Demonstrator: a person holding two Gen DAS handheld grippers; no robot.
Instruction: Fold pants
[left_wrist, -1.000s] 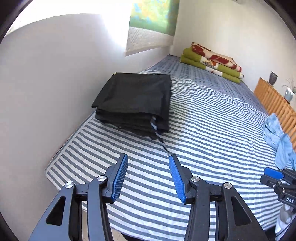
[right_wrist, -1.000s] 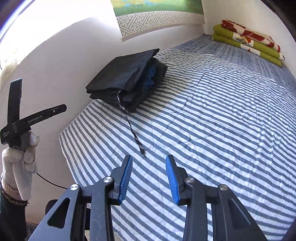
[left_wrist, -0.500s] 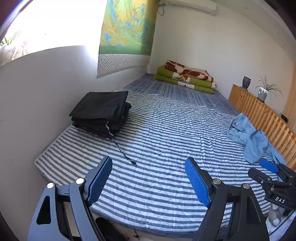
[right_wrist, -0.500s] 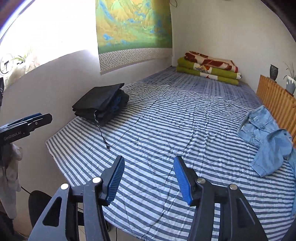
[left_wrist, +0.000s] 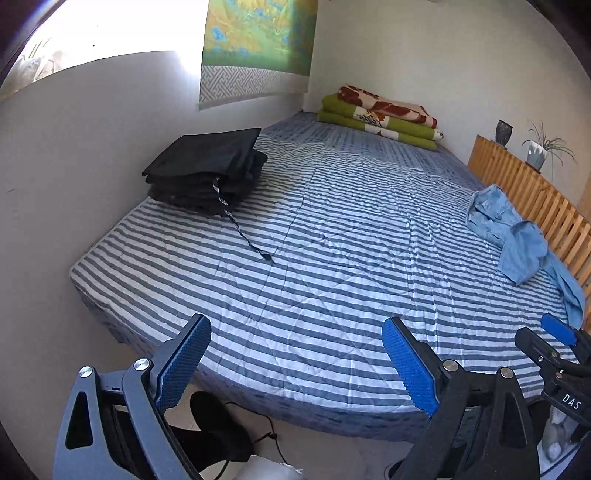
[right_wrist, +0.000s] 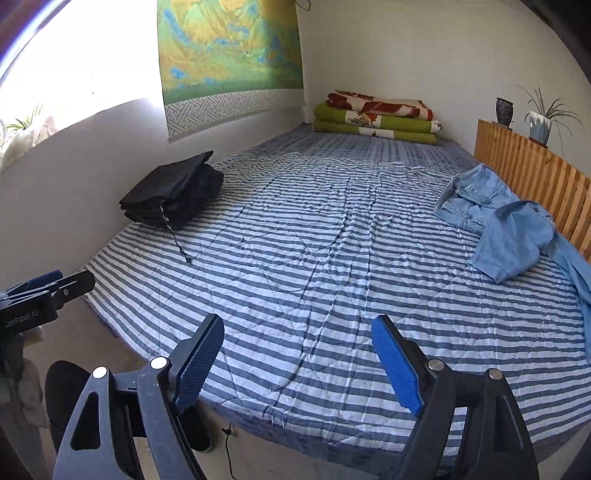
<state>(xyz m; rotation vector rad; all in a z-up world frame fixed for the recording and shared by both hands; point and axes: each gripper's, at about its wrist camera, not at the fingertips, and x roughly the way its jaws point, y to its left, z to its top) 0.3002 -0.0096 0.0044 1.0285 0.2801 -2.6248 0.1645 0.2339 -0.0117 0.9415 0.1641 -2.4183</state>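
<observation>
Denim pants (right_wrist: 495, 229) lie crumpled on the bed (right_wrist: 314, 258), soft and floppy; grab the waistband, both hand-held grippers (left_wrist: 295, 363) (right_wrist: 297, 360) gaping empty

We read "DAS" in white on the black body of the right tongs (left_wrist: 554, 369) at the near right, and "GenRobot.AI" on the left tongs (right_wrist: 40, 299) at the near left.
</observation>
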